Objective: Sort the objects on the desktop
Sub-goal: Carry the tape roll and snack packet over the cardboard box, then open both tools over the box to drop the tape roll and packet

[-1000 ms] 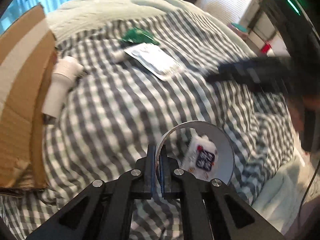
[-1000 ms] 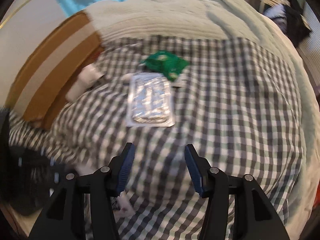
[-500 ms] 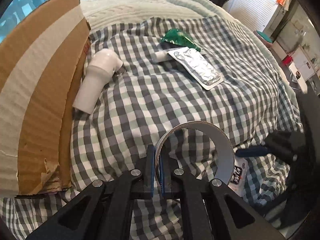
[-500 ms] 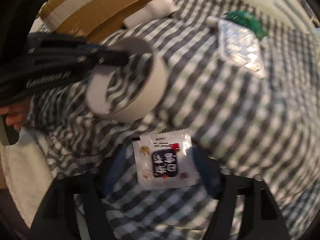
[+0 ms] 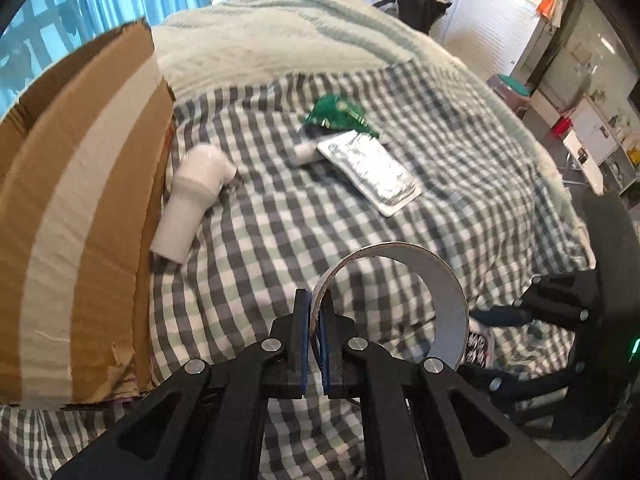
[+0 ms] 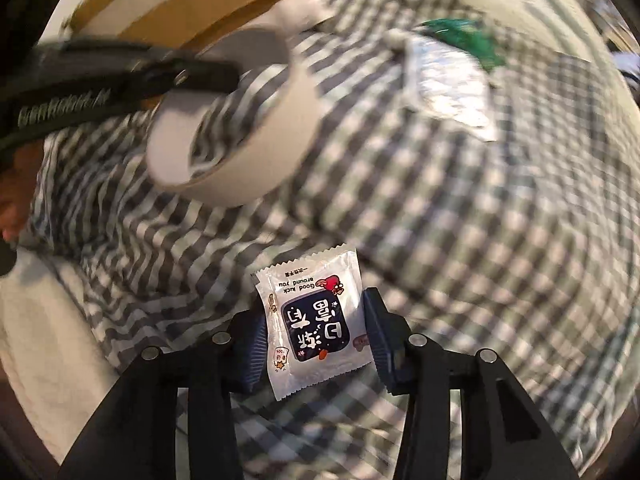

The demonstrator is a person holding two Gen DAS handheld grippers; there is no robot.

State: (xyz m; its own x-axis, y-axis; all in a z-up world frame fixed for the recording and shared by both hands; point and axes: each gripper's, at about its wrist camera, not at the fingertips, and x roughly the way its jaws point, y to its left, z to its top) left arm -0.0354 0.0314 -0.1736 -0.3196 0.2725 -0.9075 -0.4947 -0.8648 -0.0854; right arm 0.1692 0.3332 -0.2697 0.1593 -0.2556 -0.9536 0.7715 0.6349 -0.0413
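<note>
Now closing on the white sachet [image 6: 316,320]: right gripper [image 6: 316,336] with jaws narrowed from the wide spread of half a second back, blue pads standing at the packet's two side edges, seemingly touching them, though a firm pinch cannot be told through the blur. Sharper and a little larger in the right wrist view than in the earlier frame, printed face up, lying on the checked cloth [image 6: 480,240] near its white-towelled edge. Pointed steeply down at the bedding, black linkage arms filling the bottom of that view. Over on the other side, left gripper [image 5: 315,320] clamped tight on the wall of the tape roll [image 5: 448,300], one finger inside the ring and one outside, jaws as narrow as a second ago. Roll carried clear of the cloth and seen slightly higher than before, more of the pale green blanket [image 5: 280,32] and the far room showing. Angled down too, but less steeply. Unmoved on the cloth beyond: foil blister pack [image 5: 372,172], green wrapper [image 5: 340,114] touching its far end, small white tube [image 5: 304,154] beside it, white pipe elbow [image 5: 192,204] lying against the cardboard box [image 5: 80,220].
</note>
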